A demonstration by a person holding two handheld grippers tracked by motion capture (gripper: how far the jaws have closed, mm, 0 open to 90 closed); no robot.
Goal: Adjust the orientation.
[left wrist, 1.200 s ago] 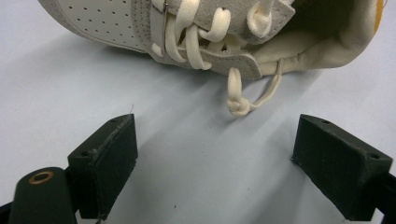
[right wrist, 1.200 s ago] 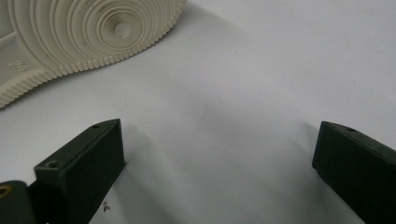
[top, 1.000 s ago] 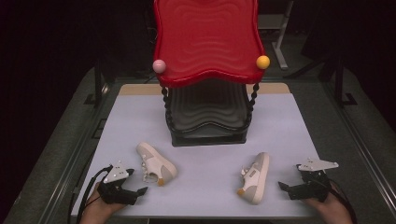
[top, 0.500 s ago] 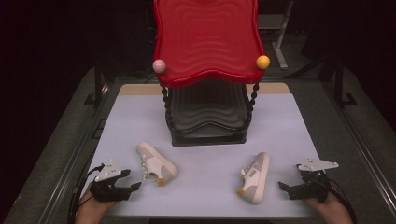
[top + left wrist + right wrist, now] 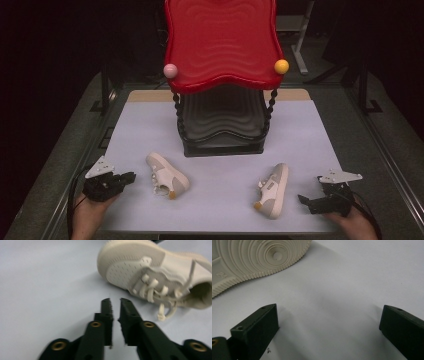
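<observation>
A pale lavender counter (image 5: 220,130) carries a black tiered rack (image 5: 222,125) at the middle of its far half, topped by a wavy red tray (image 5: 222,42) with a pink ball (image 5: 170,70) at its left front corner and a yellow ball (image 5: 281,66) at its right front corner. Two cream sneakers lie on the near half, well apart. The left sneaker (image 5: 166,175) sits upright near the left front part of the counter, laces showing, just beside the left gripper (image 5: 131,176), which rests at the left edge in a hand (image 5: 90,217); in the left gripper view its jaws stand almost together with only a thin slit between them, holding nothing, and the shoe lies just beyond their tips. The right sneaker (image 5: 271,191) lies tipped on its side near the right front part, its ribbed sole facing the right gripper (image 5: 303,200), held close to the front right corner; the right gripper view shows those jaws spread wide over bare counter, the sole near but apart.
</observation>
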